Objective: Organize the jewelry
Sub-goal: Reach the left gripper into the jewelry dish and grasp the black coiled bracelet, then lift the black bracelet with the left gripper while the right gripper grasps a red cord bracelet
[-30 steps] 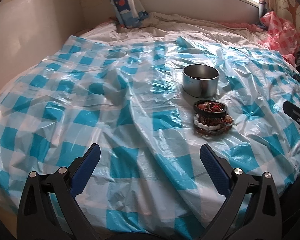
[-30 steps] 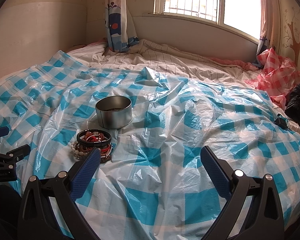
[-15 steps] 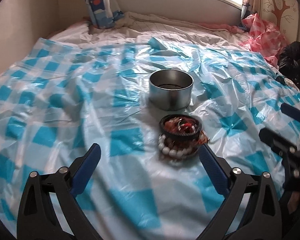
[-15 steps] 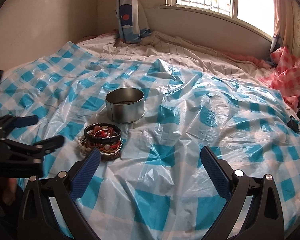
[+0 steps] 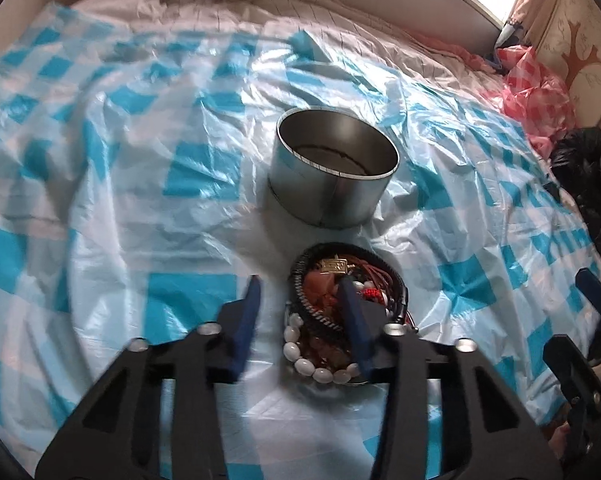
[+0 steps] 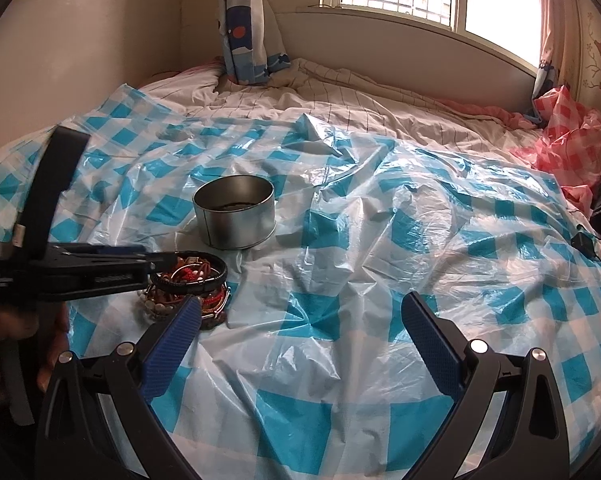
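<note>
Round tin and bracelet pile on the checked sheet

We see the metal tin (image 5: 334, 172) open, contents unclear; just before it lies the bracelet pile (image 5: 340, 312). Our left gripper (image 5: 300, 304), half-spread, straddles the black cord bracelet (image 6: 192, 278); our right gripper (image 6: 300, 320) gapes over the plastic sheet (image 6: 380, 260).

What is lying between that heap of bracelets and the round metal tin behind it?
Nothing but bare checked plastic sheet; the left wrist view shows a short wrinkled stretch separating the bracelet pile from the tin.

Blue-white checked plastic sheet (image 6: 380, 272); silver tin (image 6: 234, 211); white bead bracelet (image 5: 300, 350).
</note>
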The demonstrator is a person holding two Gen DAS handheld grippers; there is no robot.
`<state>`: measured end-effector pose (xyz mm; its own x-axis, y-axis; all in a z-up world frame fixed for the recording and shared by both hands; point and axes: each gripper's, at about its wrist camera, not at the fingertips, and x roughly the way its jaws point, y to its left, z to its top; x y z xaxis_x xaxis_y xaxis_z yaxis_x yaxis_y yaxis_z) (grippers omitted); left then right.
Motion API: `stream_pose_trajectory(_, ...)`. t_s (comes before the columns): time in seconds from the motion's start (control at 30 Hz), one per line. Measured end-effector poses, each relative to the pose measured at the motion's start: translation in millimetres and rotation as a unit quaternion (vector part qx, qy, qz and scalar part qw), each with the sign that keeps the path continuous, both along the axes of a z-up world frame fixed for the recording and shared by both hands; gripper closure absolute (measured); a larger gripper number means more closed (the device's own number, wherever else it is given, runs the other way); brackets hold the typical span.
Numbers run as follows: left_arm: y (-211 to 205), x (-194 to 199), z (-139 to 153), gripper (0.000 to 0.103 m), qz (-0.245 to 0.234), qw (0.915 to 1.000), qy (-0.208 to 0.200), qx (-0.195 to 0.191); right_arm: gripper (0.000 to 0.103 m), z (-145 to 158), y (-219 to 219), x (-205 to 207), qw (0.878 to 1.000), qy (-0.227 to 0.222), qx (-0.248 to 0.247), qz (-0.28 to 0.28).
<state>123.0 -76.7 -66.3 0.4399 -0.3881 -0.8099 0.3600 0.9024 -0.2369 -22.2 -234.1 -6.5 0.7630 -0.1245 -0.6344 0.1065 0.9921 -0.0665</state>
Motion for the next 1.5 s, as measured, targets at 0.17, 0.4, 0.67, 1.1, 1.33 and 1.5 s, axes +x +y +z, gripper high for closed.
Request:
stream_pose_trajectory(0.17, 4, 1, -1, 0.096, -0.002, 0.9999, 0.005, -0.014, 0.007, -2, 1, 2, 1.000, 0.002, 0.002, 0.003)
stream_pose_trajectory(0.4, 17, 0, 12, 0.098, 0.006, 0.9986, -0.011, -0.052, 0.007, -3, 2, 3, 1.000, 0.006, 0.009, 0.010)
stream_pose_trajectory(0.67, 28, 7, 10, 0.099, 0.021, 0.9988, -0.001, -0.045, 0.007, -7, 0, 10, 0.999, 0.015, 0.025, 0.022)
stream_pose_trajectory(1.1, 15, 10, -4, 0.058, 0.014, 0.9999, 0.003, -0.005, 0.007, -6, 0, 10, 0.999, 0.012, 0.026, 0.023)
stream_pose_trajectory(1.33, 6, 9, -11, 0.096, -0.016, 0.9996, 0.022, 0.002, 0.007, -6, 1, 10, 0.999, 0.012, 0.026, 0.023)
stream_pose_trajectory(1.5, 24, 11, 1, 0.097, 0.001, 0.9977, 0.019, -0.064, 0.007, -5, 3, 11, 0.999, 0.013, 0.033, 0.031)
